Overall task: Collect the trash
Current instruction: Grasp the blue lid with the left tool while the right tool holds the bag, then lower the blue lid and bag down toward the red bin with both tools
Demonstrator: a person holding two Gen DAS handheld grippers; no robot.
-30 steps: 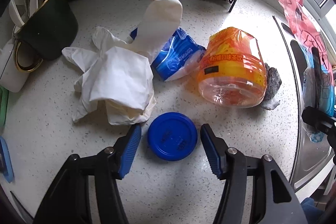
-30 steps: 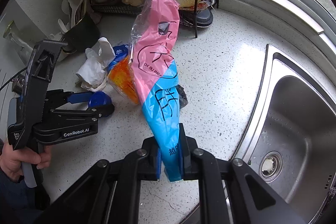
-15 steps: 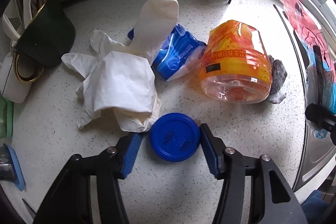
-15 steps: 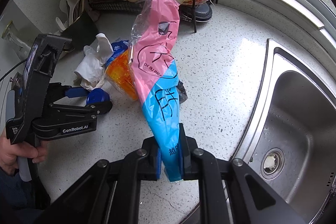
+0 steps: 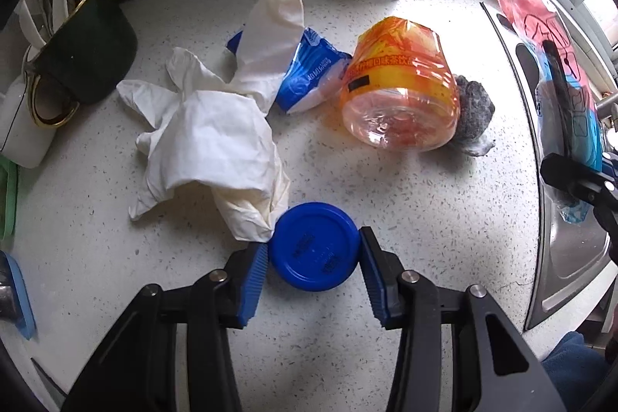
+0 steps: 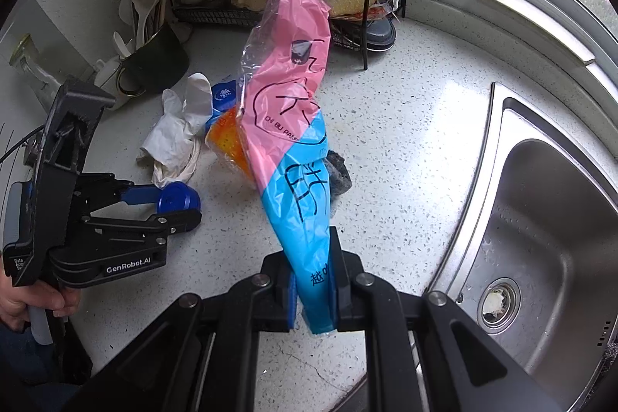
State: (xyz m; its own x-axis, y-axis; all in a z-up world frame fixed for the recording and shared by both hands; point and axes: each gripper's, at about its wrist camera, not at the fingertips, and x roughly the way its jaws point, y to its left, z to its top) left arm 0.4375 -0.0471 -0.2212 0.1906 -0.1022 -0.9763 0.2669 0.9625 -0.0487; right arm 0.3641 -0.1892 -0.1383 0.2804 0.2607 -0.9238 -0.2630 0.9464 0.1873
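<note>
"GenRobot.AI" on left tongs (image 6: 175,207), "CHI BU PANG" on plastic bag (image 6: 293,126)

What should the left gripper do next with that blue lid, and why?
Probably finish closing, then lift. The left gripper is closing with the blue lid flat on the counter between its pads, both at its rim. The right gripper holds the bag ready nearby.

Black left gripper (image 5: 313,259) and right gripper (image 6: 313,290), blue ribbed pads, silver screws, white "GenRobot.AI" lettering.
</note>
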